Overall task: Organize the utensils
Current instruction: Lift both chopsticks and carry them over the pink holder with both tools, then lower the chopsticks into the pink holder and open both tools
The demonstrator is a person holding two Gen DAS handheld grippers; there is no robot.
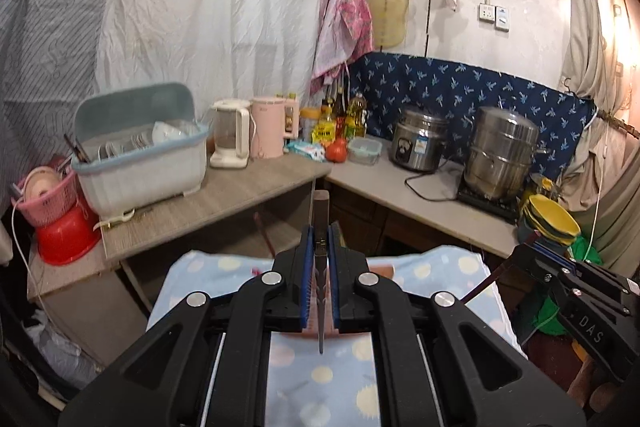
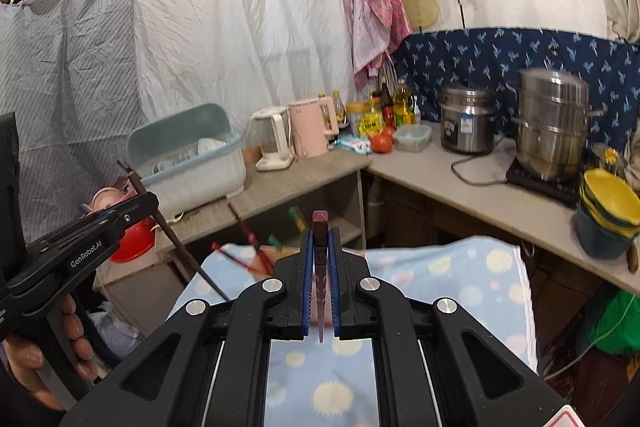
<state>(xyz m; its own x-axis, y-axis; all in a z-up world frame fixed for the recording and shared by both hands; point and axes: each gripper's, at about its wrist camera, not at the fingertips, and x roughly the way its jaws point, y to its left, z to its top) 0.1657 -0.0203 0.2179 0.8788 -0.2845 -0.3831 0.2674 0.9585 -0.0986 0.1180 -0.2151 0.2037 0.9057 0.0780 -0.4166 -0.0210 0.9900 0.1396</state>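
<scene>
left tool (image 1: 320,239) and right tool (image 2: 320,243) each clamp one brown chopstick (image 1: 321,211).

"DAS" shows on the right gripper (image 1: 536,259); "GenRobot.AI" runs along the left gripper (image 2: 150,205)

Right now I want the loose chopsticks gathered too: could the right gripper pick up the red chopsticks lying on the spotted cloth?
Probably not yet: the right gripper is already shut on a dark chopstick. The red chopsticks lie uncovered on the spotted cloth, so the way looks free.
</scene>
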